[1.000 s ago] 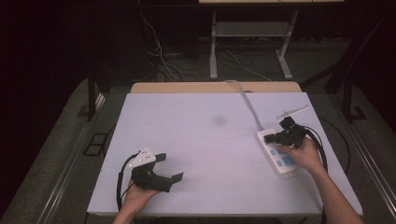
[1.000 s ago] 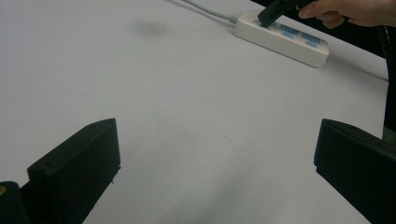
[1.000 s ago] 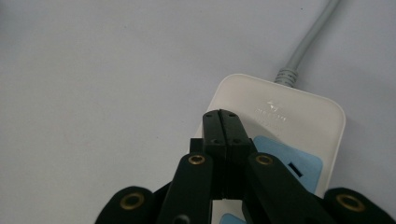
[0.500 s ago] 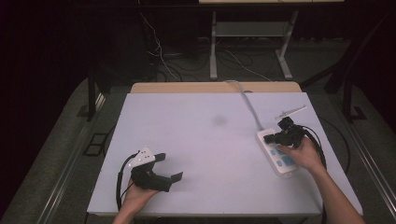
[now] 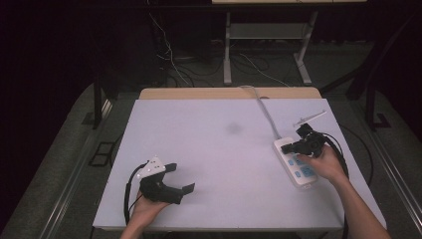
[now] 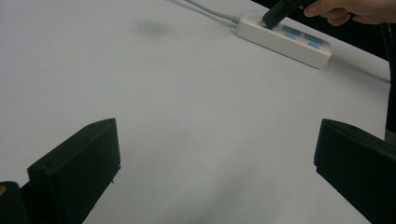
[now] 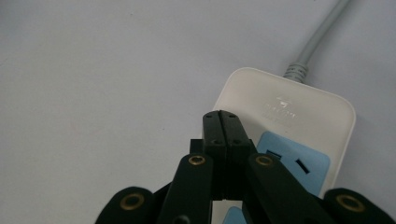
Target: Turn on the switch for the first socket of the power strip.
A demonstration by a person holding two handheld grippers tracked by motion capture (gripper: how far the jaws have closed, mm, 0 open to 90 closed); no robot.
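Observation:
A white power strip (image 5: 297,167) with blue sockets lies at the table's right side, its grey cable (image 5: 265,112) running to the far edge. My right gripper (image 5: 284,147) rests over the strip's cabled end, jaws shut with nothing between them; in the right gripper view its tips (image 7: 221,122) press together above the strip (image 7: 299,109) beside a blue socket (image 7: 299,164). My left gripper (image 5: 180,178) sits near the front left, open and empty. The left gripper view has its jaws wide apart and the strip (image 6: 285,38) far off with the other gripper (image 6: 273,16) on it.
The white table (image 5: 219,149) has a faint dark smudge (image 5: 233,128) near its middle. A thin white stick-like thing (image 5: 309,118) lies at the right edge behind the strip. Black cables trail from both grippers. Table legs and cords stand on the floor beyond.

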